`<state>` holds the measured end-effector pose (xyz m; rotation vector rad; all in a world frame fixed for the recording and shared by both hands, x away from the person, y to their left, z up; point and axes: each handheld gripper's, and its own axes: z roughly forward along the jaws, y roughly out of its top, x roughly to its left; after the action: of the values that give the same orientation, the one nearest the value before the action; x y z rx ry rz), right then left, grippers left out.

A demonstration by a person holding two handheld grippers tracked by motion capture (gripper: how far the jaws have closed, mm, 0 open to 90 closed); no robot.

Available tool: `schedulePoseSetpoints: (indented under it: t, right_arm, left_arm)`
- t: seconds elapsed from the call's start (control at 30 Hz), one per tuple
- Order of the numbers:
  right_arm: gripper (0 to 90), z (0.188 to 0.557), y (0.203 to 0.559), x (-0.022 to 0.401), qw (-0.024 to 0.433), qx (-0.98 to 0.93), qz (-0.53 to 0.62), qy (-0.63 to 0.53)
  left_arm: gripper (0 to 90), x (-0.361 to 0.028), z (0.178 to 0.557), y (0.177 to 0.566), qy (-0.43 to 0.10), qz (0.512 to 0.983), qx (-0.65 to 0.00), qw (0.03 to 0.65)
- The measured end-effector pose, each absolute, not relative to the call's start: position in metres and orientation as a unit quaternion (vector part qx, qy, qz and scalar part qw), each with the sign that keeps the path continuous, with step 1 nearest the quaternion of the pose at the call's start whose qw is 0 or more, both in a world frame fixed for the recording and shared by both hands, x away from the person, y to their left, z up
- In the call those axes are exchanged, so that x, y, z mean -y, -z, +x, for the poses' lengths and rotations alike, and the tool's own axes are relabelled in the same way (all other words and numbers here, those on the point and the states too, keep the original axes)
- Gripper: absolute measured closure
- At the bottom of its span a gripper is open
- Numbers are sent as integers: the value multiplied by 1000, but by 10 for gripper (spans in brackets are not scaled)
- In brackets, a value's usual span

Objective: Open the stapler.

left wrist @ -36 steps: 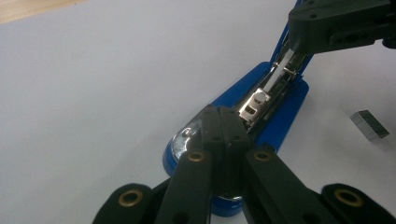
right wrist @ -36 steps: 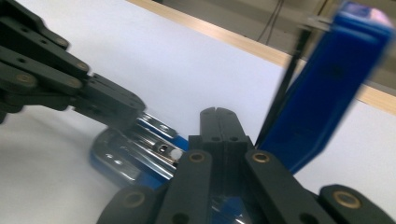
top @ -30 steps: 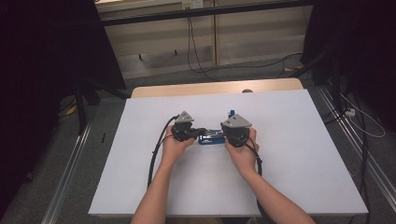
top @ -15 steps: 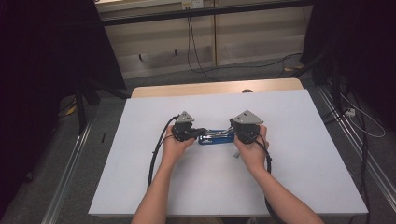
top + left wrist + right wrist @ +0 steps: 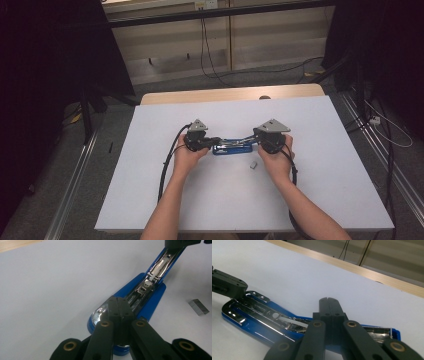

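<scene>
A white table top (image 5: 325, 200) spreads under and ahead of the jaws; past their tips, at its far side, runs a pale wooden edge (image 5: 230, 95); beyond that lies grey floor (image 5: 280, 75) with black cables (image 5: 202, 35) trailing over it; pale panelled boards (image 5: 280, 30) back the room; dark curtains (image 5: 45, 75) hang to either side; metal rails (image 5: 75, 185) flank the table.

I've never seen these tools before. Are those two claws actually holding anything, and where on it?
Both are shut with nothing between them. The left gripper presses on the blue stapler's rounded end; the right gripper rests over its opened top.
</scene>
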<state>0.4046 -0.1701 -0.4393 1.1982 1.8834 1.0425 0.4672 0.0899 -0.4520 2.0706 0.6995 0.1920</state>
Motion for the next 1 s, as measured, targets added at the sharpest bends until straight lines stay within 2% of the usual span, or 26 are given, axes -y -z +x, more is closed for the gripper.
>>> schedulePoseSetpoints:
  t: [0.2, 0.8, 0.83, 0.9, 1.0]
  right_arm:
    - [900, 406, 454, 180, 317, -721, 470, -397]
    - [900, 405, 452, 193, 303, -727, 463, -407]
    - [900, 405, 452, 195, 300, -726, 464, -409]
    - [900, 403, 450, 197, 299, -726, 462, -412]
    - [900, 401, 448, 199, 294, -728, 459, -416]
  left_arm:
    - [900, -90, 467, 452, -79, 841, -284, 454]
    - [900, -89, 466, 446, -84, 832, -286, 468]
    - [893, -89, 466, 445, -83, 832, -285, 468]
    - [809, -87, 465, 443, -72, 833, -286, 468]
    - [731, -85, 463, 441, -69, 838, -284, 462]
